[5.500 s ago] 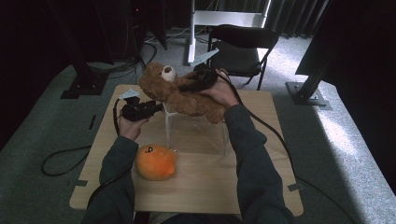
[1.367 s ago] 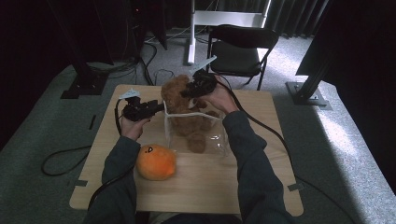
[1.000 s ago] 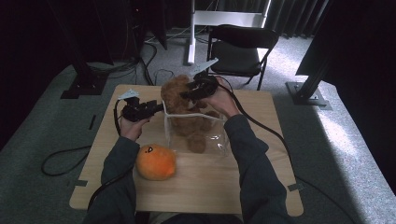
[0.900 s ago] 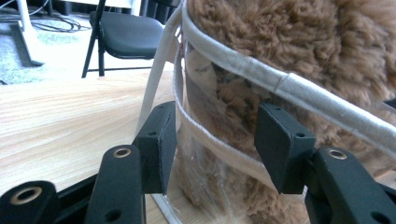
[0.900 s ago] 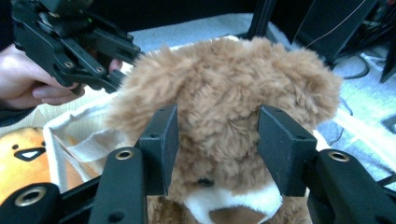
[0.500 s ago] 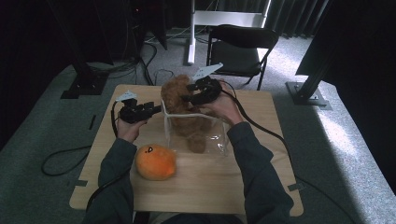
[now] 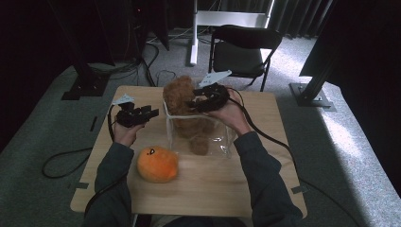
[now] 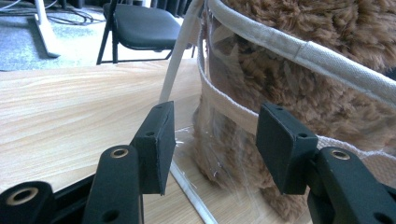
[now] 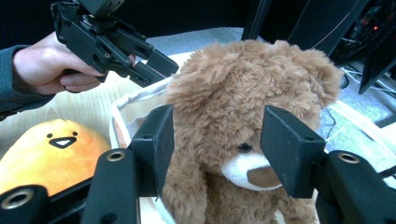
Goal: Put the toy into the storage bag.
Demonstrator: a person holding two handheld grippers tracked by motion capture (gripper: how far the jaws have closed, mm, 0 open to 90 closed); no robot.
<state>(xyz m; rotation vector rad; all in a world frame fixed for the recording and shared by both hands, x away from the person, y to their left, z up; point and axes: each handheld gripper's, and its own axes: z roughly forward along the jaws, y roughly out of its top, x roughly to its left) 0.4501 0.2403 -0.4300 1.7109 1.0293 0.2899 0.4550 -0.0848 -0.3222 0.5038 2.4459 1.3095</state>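
Note:
A brown teddy bear (image 7: 178, 94) (image 9: 243, 93) (image 8: 289, 79) sits upright in a clear bag (image 7: 217, 137) with white fabric trim (image 8: 261, 35) at the table's middle, its head rising above the rim. My right gripper (image 7: 193, 101) (image 9: 217, 149) is open, its jaws spread on either side of the bear's face. My left gripper (image 7: 152, 112) (image 8: 215, 140) (image 9: 161, 63) is open at the bag's left wall, close to the trim. An orange plush with a small face (image 7: 157, 164) (image 9: 46, 149) lies on the table in front of the bag's left corner.
The wooden table (image 7: 265, 175) has bare room at front and right. A black chair (image 7: 243, 47) (image 8: 140, 28) stands behind its far edge. Dark stand bases (image 7: 85, 85) and cables (image 7: 61, 163) lie on the grey floor at the left.
The bear, held lying above the bag 5.5 s ago, now sits down inside it. My right gripper has drawn slightly back and right from the bear's head. The left gripper has barely moved.

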